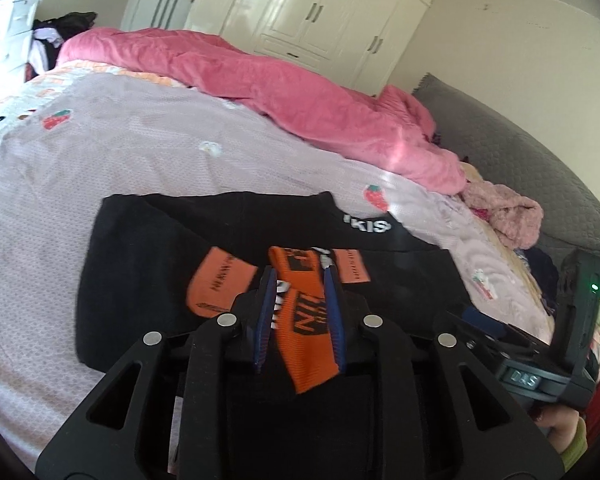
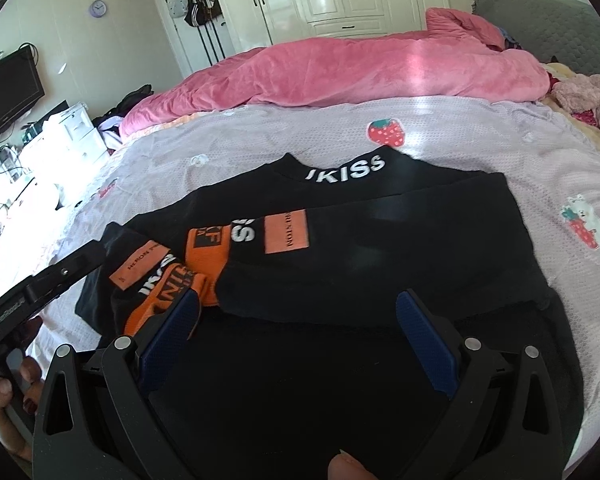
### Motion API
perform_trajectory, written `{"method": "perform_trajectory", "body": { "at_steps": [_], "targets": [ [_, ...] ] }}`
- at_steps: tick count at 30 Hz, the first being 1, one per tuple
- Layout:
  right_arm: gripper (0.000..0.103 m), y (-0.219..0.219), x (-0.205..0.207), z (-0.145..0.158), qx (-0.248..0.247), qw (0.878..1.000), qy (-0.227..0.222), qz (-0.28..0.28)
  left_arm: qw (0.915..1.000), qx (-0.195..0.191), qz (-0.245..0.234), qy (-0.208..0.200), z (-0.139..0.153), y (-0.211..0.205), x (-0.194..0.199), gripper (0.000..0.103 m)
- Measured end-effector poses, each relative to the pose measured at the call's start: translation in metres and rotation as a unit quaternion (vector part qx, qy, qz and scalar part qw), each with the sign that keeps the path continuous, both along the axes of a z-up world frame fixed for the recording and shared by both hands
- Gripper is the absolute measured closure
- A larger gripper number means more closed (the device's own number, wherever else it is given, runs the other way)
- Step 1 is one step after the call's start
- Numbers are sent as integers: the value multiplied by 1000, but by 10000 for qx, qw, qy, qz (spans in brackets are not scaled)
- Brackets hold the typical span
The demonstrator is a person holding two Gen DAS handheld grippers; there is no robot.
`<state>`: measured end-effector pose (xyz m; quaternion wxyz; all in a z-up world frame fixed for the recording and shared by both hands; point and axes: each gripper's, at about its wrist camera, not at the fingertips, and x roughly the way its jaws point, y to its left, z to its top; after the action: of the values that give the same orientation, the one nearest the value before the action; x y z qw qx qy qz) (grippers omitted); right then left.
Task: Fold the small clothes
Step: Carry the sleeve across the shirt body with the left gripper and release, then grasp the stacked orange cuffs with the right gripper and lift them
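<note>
Soft, limp black knit top on the bed; left claw barely apart around its orange cuff; right claw wide apart. Grip hem at six o'clock.

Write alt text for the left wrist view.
The left gripper has its blue pads on either side of an orange ribbed cuff of a black sweatshirt lying on a lilac strawberry-print bedspread. A rumpled pink blanket lies behind.

The black top has white letters "UKISS" on its collar. Below the collar, an orange patch reads "HERON PRESTON" sideways. Left of the collar, another orange patch reads "HERON".
</note>
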<state>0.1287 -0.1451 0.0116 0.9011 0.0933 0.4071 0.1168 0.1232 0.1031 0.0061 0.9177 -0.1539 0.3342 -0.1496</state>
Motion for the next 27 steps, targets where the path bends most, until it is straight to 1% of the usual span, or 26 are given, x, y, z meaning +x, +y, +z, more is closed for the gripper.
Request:
{"method": "perform_trajectory", "body": {
  "at_steps": [2, 4, 6, 7, 8, 9, 10, 11, 12, 14, 16, 17, 18, 20, 22, 24, 25, 26, 27],
  "targets": [
    [5, 9, -1, -1, 87, 9998, 51, 149, 9995, 201, 223, 23, -2, 6, 2, 81],
    [5, 21, -1, -4, 252, 9989, 166, 352, 9984, 362, 416, 93, -3, 11, 4, 79],
    [5, 33, -2, -7, 301, 9980, 240, 511, 9956, 649, 664, 141, -4, 17, 6, 76],
    [5, 41, -2, -8, 295, 9973, 270, 608, 9945, 729, 741, 151, -5, 18, 6, 72],
    [5, 49, -1, -9, 273, 9968, 299, 689, 9933, 780, 831, 176, -6, 23, 7, 65],
    [5, 55, 0, -10, 280, 9961, 330, 771, 9923, 808, 916, 199, -6, 27, 8, 62],
    [5, 63, 1, -13, 313, 9953, 391, 828, 9915, 833, 976, 210, -6, 30, 8, 54],
    [5, 68, 3, -15, 358, 9948, 452, 841, 9902, 891, 1053, 217, -6, 33, 9, 48],
    [5, 72, 6, -18, 459, 9939, 533, 855, 9883, 968, 1155, 226, -6, 37, 9, 46],
    [5, 77, 10, -21, 614, 9925, 654, 827, 9862, 1008, 1290, 248, -7, 44, 10, 35],
    [6, 82, 15, -26, 806, 9900, 772, 858, 9856, 924, 1383, 294, -8, 53, 11, 32],
    [8, 84, 16, -27, 826, 9897, 803, 848, 9855, 885, 1417, 306, -8, 55, 11, 30],
    [17, 86, 18, -30, 844, 9893, 862, 820, 9851, 841, 1465, 314, -8, 59, 11, 29],
    [26, 89, 23, -35, 947, 9879, 946, 789, 9842, 787, 1553, 317, -8, 65, 11, 29],
    [38, 90, 26, -39, 1091, 9860, 990, 780, 9837, 721, 1619, 311, -7, 70, 10, 29],
    [63, 92, 26, -39, 1058, 9869, 911, 815, 9836, 640, 1655, 312, -7, 74, 9, 29],
    [69, 93, 26, -39, 985, 9880, 856, 832, 9838, 618, 1658, 306, -7, 75, 9, 29],
    [79, 93, 26, -38, 959, 9884, 784, 874, 9837, 592, 1670, 294, -6, 76, 9, 28],
    [85, 94, 24, -35, 936, 9888, 688, 941, 9838, 566, 1679, 282, -6, 77, 8, 28]
  ]
}}
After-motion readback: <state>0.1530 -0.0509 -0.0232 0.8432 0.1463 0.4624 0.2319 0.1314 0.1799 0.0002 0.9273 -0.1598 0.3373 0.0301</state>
